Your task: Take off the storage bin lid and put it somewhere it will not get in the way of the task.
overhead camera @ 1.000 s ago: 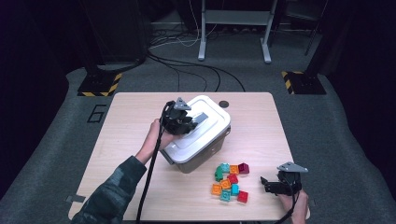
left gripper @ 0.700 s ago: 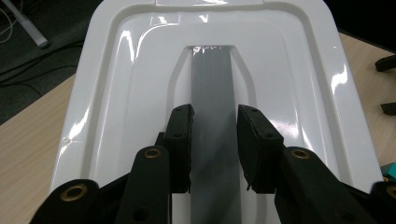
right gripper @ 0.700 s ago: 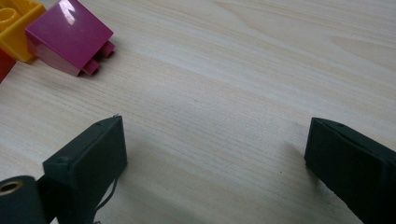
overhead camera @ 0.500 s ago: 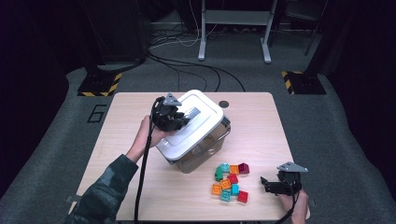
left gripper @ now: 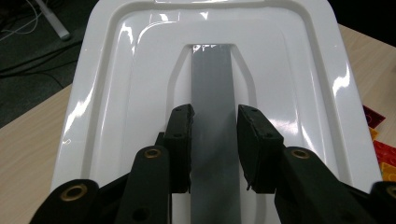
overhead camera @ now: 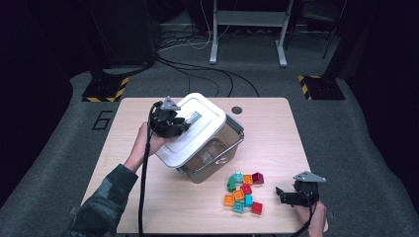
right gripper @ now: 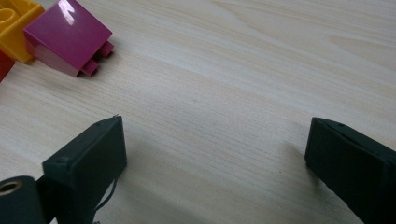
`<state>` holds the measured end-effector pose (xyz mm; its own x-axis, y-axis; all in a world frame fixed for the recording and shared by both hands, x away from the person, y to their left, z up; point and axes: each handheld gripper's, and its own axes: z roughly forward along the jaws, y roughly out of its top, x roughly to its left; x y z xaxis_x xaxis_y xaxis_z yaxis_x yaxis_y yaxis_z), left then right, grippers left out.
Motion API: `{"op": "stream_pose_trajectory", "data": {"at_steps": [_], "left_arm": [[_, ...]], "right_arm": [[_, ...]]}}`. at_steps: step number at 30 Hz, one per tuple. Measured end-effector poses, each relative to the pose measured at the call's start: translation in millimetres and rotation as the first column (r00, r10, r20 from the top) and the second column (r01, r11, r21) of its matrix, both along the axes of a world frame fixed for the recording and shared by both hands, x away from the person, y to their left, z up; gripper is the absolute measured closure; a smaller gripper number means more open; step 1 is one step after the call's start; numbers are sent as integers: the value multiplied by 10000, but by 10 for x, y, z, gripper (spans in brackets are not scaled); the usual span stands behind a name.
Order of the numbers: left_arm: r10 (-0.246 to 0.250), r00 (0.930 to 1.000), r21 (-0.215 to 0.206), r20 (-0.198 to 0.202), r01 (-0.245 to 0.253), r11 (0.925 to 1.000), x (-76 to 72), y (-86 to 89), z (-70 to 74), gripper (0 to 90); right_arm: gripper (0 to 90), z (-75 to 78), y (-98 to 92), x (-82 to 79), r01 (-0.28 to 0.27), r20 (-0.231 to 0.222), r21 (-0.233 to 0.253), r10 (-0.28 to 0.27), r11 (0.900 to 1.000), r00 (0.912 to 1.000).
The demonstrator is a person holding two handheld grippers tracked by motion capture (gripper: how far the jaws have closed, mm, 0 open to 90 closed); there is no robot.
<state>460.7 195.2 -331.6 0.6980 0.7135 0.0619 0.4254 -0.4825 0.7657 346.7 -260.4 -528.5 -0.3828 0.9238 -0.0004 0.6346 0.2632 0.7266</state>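
Observation:
A clear plastic box (overhead camera: 220, 150) stands mid-table. Its white lid (overhead camera: 197, 128) is tilted up and shifted left, so the box gapes on its right side. My left gripper (overhead camera: 173, 123) is shut on the lid's grey handle (left gripper: 212, 84); in the left gripper view the two jaws of that gripper (left gripper: 214, 126) press on the strip's sides over the white lid (left gripper: 135, 93). Several coloured bricks (overhead camera: 242, 192) lie in front of the box. My right gripper (overhead camera: 282, 195) rests open on the wood to their right, and that gripper (right gripper: 215, 154) has bare table between its jaws.
A magenta brick (right gripper: 70, 37) and a yellow brick (right gripper: 11, 23) lie ahead of the right gripper, to its left. The wooden table (overhead camera: 267, 128) has a small round hole at the back (overhead camera: 237, 110). Cables and stand legs sit on the floor beyond.
The left gripper has lifted the lid and swung it left and up, uncovering the box's right side. The right gripper has not moved.

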Motion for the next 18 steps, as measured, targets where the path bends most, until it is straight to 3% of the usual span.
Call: {"op": "stream_pose_trajectory", "data": {"at_steps": [18], "left_arm": [[858, 9962, -227, -156, -861, 9960, 39, 475, -48, 665]], "right_arm": [[40, 1, 3, -1, 34, -19, 4, -34, 10000, 10000]]}}
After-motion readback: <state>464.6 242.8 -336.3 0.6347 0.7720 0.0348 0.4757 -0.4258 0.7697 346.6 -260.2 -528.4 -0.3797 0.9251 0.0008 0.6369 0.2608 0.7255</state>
